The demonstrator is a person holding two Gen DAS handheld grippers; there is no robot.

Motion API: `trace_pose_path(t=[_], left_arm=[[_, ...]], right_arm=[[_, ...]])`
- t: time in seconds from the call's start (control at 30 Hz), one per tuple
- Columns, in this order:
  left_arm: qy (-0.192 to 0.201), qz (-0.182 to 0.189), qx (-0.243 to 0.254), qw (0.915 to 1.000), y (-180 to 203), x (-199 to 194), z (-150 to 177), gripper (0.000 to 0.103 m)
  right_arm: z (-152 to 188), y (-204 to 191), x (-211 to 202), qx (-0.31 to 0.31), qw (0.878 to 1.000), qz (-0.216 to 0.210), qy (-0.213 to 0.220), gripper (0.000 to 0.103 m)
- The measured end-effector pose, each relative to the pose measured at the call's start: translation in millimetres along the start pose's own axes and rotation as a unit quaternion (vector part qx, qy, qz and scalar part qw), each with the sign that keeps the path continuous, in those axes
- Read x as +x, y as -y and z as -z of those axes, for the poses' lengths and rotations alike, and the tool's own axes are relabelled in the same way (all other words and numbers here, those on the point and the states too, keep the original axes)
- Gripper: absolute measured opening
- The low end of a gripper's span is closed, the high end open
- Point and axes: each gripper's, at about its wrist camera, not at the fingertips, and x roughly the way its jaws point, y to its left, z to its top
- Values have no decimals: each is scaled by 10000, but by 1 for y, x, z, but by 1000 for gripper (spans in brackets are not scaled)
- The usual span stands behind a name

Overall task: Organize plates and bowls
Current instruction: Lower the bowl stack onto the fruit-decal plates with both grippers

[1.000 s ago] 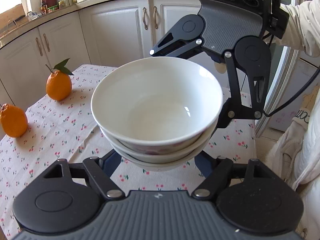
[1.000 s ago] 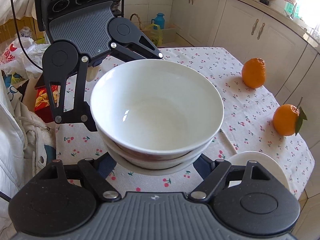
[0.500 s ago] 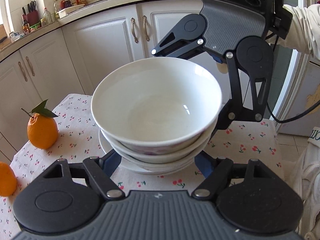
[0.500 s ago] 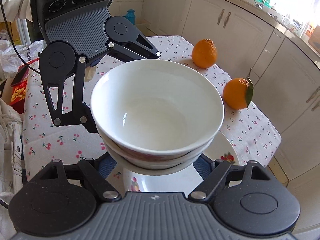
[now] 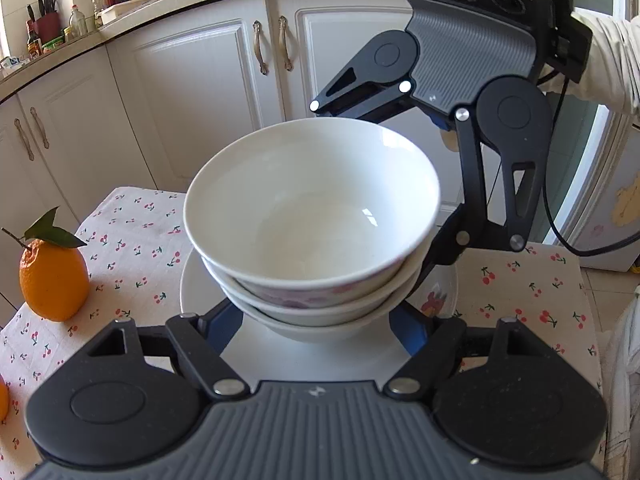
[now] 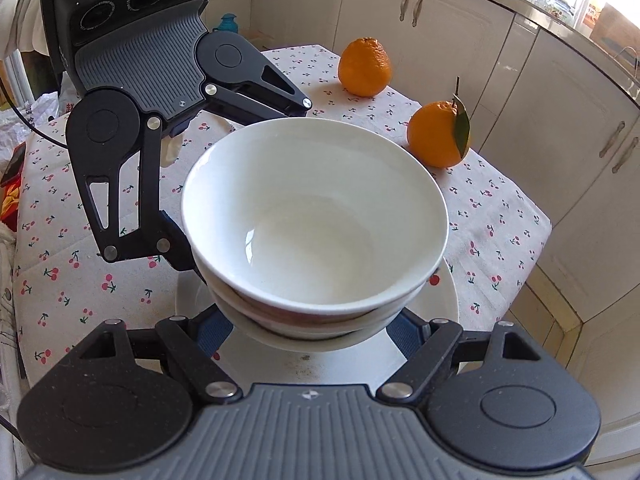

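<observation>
A stack of three white bowls (image 5: 312, 216) sits nested, the lower ones with a pink flower pattern. My left gripper (image 5: 316, 324) is shut on the bottom of the stack from the near side in the left wrist view. My right gripper (image 6: 310, 330) is shut on the same bowl stack (image 6: 316, 216) from the opposite side. Directly under the stack lies a white plate (image 6: 352, 364) on the cherry-print tablecloth, also seen as the plate (image 5: 200, 280). Whether the bottom bowl touches the plate I cannot tell.
Two oranges (image 6: 364, 66) (image 6: 438, 134) stand on the tablecloth (image 6: 80, 280) beyond the plate; the leafed orange (image 5: 54, 280) shows at the left. The table's corner drops off close to the plate (image 6: 536, 232). White kitchen cabinets (image 5: 192, 92) stand behind.
Both grippers carried the bowl stack across the table until it came over the white plate. The plate has come into view beneath the stack, and both grips stayed the same.
</observation>
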Motion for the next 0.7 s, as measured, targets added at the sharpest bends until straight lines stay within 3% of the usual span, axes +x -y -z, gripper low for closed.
trace_pose_path(t=[0.7], left_arm=[[8,-80,11,10000,0,4,3,80]], right_arm=[[2,9,9,256,9996,-79,-54,86]])
